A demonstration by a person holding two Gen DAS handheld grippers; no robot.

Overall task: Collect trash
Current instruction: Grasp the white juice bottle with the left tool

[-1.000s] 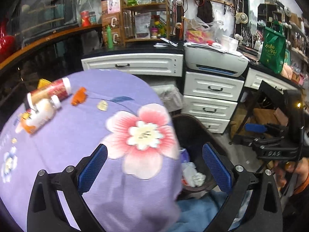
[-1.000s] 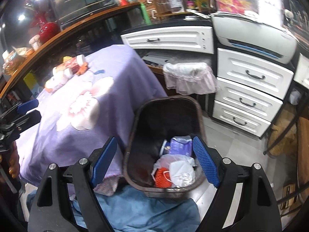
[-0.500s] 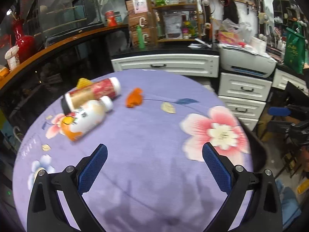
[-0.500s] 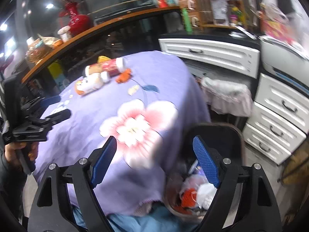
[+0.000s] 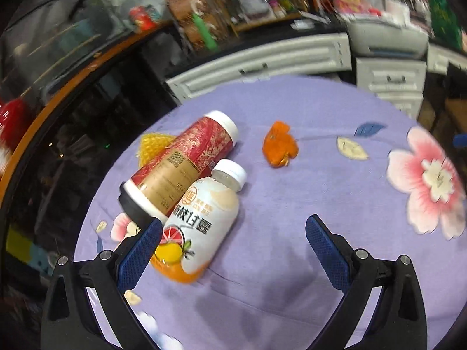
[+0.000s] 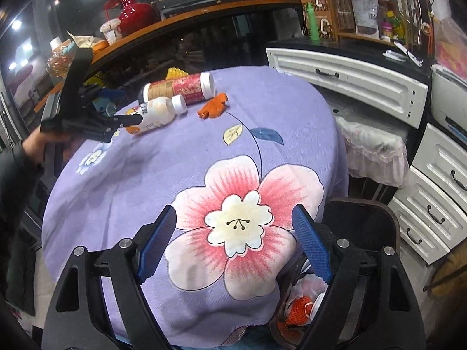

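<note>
On the round table's purple flowered cloth (image 5: pixel 292 262) (image 6: pixel 175 157) lie a red canister with white lid (image 5: pixel 186 160) (image 6: pixel 181 87), a white juice bottle (image 5: pixel 198 221) (image 6: pixel 159 112), an orange peel scrap (image 5: pixel 278 145) (image 6: pixel 213 106) and a yellow piece (image 5: pixel 151 144) (image 6: pixel 175 73). My left gripper (image 5: pixel 233 227) (image 6: pixel 128 119) is open just before the juice bottle, its left finger beside the bottle's base. Over the table's near edge my right gripper (image 6: pixel 233 218) stands open and empty. A dark trash bin (image 6: pixel 362 227) with trash inside sits at the lower right.
White drawer cabinets (image 6: pixel 350 78) and a printer (image 5: pixel 388 40) line the back right. A curved counter with an orange edge (image 6: pixel 175 20) carrying a red vase (image 6: pixel 131 11) runs behind the table. A small lined bin (image 6: pixel 373 151) stands beside the table.
Both views swung left from the trash bin to the table top. My left gripper came close to the juice bottle and canister; my right one now looks over the big pink flower.
</note>
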